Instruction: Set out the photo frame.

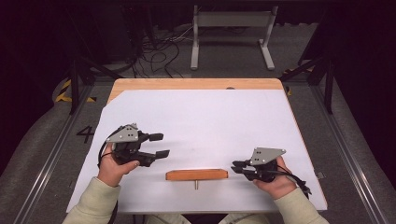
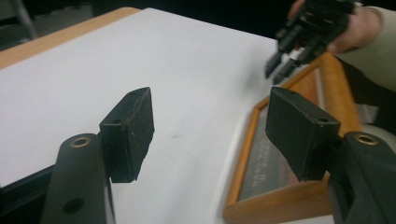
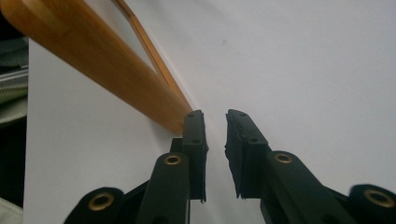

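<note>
A wooden picture frame (image 1: 196,174) stands near the table's front edge, seen edge-on from above, with a small prop (image 1: 196,185) behind it. My left gripper (image 1: 159,145) hovers to the frame's left and slightly beyond it. It is open wide with nothing between its jaws (image 2: 210,116), and the frame (image 2: 275,205) lies past its right jaw. My right gripper (image 1: 236,166) sits just off the frame's right end. Its jaws (image 3: 215,116) are only narrowly apart and hold nothing, and the frame's end (image 3: 93,51) is close beside the left jaw.
A white sheet (image 1: 210,116) covers most of the wooden table (image 1: 196,84). Beyond the far edge, a grey metal stand (image 1: 232,21) and loose cables (image 1: 159,51) sit on the floor. Dark tripod legs (image 1: 322,70) flank the table.
</note>
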Available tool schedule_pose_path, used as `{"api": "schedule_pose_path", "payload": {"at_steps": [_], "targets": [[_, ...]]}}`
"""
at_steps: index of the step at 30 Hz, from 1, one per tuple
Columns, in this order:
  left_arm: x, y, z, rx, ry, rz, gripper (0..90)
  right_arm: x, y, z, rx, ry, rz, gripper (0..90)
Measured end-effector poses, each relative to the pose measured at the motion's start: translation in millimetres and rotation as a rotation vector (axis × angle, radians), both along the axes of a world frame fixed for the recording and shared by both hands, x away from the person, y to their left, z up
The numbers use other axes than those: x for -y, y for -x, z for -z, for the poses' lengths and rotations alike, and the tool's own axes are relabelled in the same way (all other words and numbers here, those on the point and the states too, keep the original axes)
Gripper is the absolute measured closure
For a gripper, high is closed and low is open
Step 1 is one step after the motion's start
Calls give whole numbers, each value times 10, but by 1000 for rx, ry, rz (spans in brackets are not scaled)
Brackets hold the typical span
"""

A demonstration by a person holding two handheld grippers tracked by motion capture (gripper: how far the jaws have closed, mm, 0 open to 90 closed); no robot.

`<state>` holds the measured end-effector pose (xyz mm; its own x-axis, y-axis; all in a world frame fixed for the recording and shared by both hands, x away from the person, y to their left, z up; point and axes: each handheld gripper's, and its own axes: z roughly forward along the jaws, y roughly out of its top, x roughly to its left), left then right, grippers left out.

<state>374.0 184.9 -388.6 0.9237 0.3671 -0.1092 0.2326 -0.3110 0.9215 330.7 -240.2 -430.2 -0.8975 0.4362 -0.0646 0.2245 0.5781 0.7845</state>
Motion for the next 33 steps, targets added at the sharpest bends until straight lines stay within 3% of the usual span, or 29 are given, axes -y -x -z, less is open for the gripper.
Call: {"api": "schedule_pose_path", "payload": {"at_steps": [1,2,7,13,26,33], "targets": [[-18,-8,7,-4,9,-26,329,0,0,0,0,0,0,801],[-34,-16,13,-11,18,-43,329,-17,11,39,-28,26,-19,835],[-36,-29,38,-17,0,-59,329,-81,47,106,-82,72,-71,878],[-29,-55,89,-31,-19,-81,326,-214,84,160,-119,81,-123,889],[-52,-83,147,-51,-18,-120,305,-318,72,186,-135,52,-112,900],[-55,-83,156,-53,-24,-122,303,-343,-9,191,-139,24,-65,900]]}}
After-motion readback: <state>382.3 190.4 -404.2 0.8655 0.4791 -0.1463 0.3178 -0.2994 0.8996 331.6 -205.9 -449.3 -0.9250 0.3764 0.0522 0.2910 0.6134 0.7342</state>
